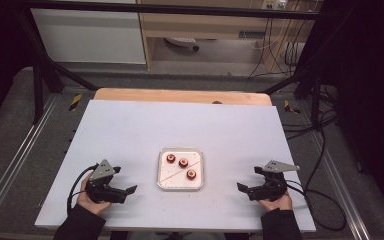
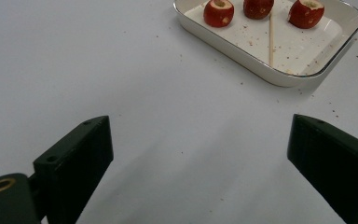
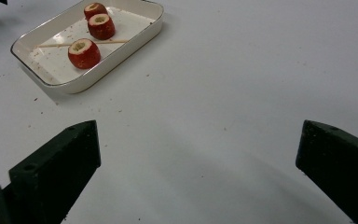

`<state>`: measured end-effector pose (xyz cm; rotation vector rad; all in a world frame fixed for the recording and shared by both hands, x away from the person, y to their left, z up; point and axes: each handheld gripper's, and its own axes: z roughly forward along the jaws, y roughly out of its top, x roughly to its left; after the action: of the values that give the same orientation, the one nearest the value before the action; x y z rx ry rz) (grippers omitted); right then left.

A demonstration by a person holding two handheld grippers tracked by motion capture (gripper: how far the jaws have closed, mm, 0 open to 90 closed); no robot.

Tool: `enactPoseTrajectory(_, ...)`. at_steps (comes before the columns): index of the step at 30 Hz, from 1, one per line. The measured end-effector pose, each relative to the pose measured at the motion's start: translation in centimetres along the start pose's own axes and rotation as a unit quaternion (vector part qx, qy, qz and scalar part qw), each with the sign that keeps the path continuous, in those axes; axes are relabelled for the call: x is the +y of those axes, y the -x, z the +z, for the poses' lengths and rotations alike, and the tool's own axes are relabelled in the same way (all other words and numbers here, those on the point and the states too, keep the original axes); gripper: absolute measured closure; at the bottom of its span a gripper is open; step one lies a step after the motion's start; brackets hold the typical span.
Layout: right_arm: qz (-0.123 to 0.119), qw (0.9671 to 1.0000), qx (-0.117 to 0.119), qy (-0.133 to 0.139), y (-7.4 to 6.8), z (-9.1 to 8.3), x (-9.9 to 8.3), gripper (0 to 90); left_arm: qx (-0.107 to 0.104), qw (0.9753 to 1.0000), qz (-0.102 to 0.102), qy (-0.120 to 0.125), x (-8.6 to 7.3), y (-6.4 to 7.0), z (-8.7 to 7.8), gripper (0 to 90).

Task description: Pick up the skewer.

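Glossy rectangular tray point(image 2: 279, 74), cored red fruits point(image 2: 218, 12), thin skewer point(image 2: 271, 35)

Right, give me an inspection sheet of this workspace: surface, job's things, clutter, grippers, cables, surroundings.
Surface: white table top, a wooden edge at its far side; small crumbs scattered around the tray.
Job's things: white tray near the middle; in it three red cored fruits and a thin wooden stick lying flat between them.
Clutter: nothing seen beyond the crumbs.
Grippers: left gripper and right gripper both open, empty, one on each side of the tray, apart from it.
Cables: one black cable trails from each gripper; more lie on the floor at right.
Surroundings: dark metal frame, grey floor, wooden furniture beyond.
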<state>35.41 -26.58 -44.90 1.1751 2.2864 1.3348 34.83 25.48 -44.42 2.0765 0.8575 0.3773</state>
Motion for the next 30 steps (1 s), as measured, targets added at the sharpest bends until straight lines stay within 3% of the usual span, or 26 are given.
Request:
enactPoseTrajectory(21,-0.002,1.0,0.0,-0.007,0.0,0.2,-0.1,0.6,-0.018,0.9995,0.024,-0.006,2.6,2.0,1.0,7.4)
enactPoseTrajectory(30,-0.003,1.0,-0.001,-0.008,0.0,0.1,-0.1,0.6,-0.021,0.9991,0.035,-0.015,4.3,2.8,2.2,7.6)
